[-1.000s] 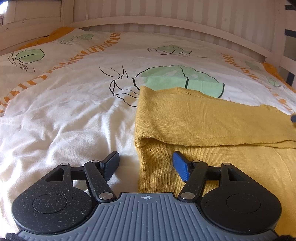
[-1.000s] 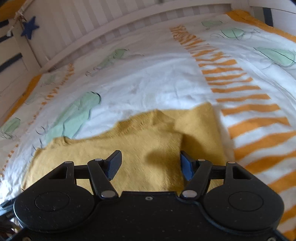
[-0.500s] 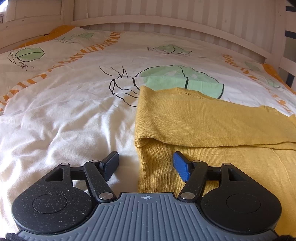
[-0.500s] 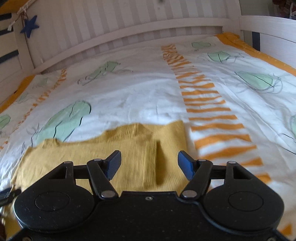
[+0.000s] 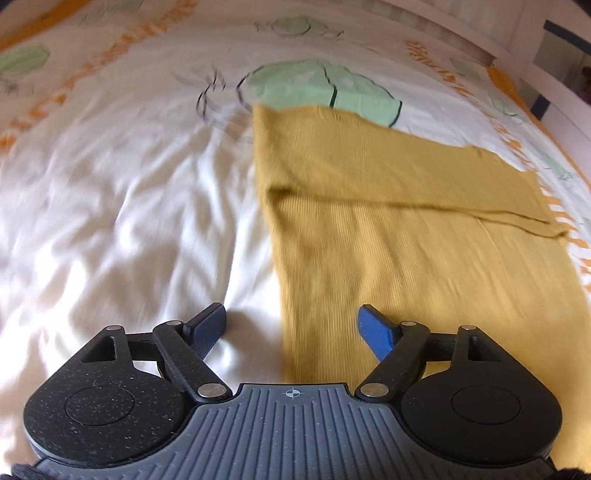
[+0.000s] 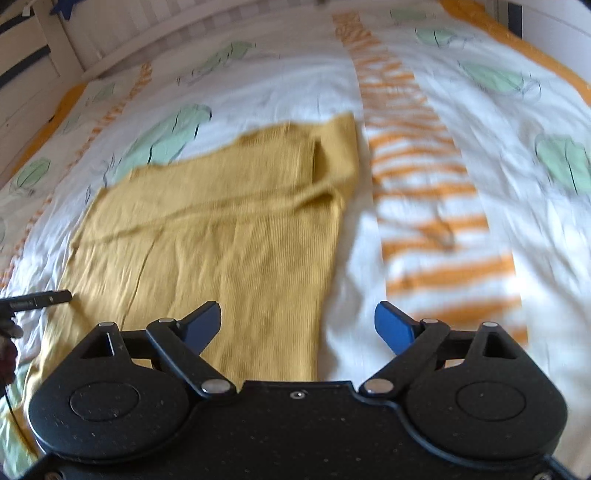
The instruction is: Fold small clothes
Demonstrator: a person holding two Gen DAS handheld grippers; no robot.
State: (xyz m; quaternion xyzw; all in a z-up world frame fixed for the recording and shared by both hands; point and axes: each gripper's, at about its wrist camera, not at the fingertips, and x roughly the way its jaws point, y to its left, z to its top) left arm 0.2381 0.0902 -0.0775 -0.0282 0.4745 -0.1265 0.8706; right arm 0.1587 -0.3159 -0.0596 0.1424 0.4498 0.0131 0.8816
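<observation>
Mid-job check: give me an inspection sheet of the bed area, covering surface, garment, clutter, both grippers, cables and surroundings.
Surface: bedsheet, white with green shapes and orange stripes, wrinkled.
Job's things: yellow garment lies flat; its far part is folded back over the body.
Clutter: nothing seen.
Grippers: left gripper has open jaws astride the garment's near left edge, holding nothing; right gripper has open jaws astride the near right edge, holding nothing.
Cables: nothing seen.
Surroundings: white slatted bed frame behind the bed; blue star hanging on it.

Child's bedroom, home.
White slatted bed frame (image 6: 122,33), leaf-print duvet (image 5: 110,184), blue star decoration (image 6: 62,7).
</observation>
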